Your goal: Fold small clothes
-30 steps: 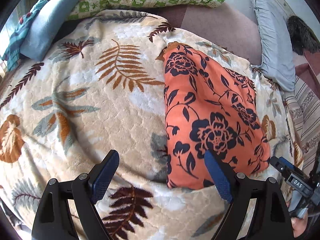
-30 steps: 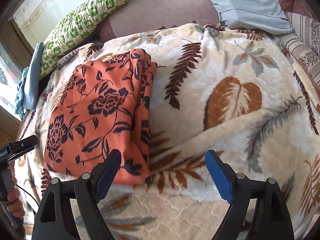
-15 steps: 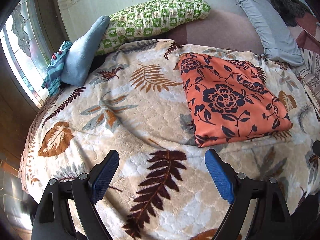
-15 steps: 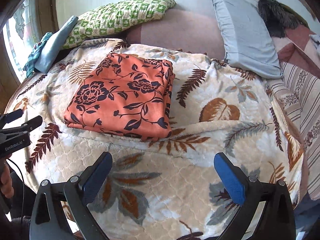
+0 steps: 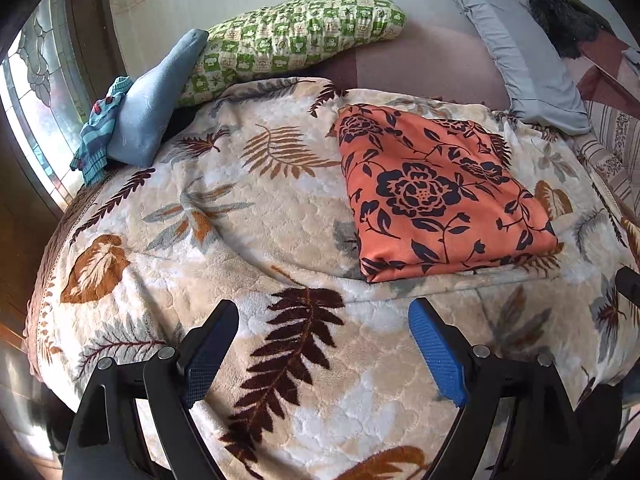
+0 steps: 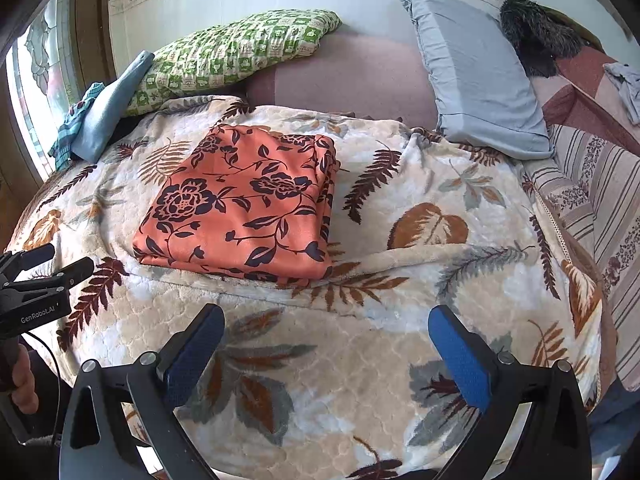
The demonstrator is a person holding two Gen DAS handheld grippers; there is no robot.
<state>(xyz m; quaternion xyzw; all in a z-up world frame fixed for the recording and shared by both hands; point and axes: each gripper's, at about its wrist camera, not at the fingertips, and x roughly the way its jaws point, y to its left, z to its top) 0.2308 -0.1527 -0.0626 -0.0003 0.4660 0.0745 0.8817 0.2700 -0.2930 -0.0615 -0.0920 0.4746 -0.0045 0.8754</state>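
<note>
Orange floral-print garment [image 6: 244, 204], thin smooth fabric with dark navy flowers, lies folded into a flat rectangle on the cream fleece blanket with brown fern leaves [image 6: 360, 360] that covers the bed, and neither tool touches it. Nearest in the right wrist view, the right hand-held gripper [image 6: 326, 356] hangs over bare blanket with its blue pads wide apart and nothing between them; its jaws have just been opening. The left hand-held gripper [image 5: 324, 354] is likewise spread and empty, short of the garment's near edge. Just beyond both, the near edge of the bundle shows stacked layers, and the side toward the grey pillow also shows several layered edges. The cloth looks light, limp and somewhat slippery, so the layers would probably slide on each other if lifted by one corner; I judge the safest hold to be a pinch through all layers at the two near corners, one tool on each. Farther back lie a green-and-white checked pillow [image 5: 292, 36], a pale blue folded cloth [image 5: 156, 108] with a teal striped piece beside it, and the grey-blue pillow [image 6: 476, 72] against the wall.
</note>
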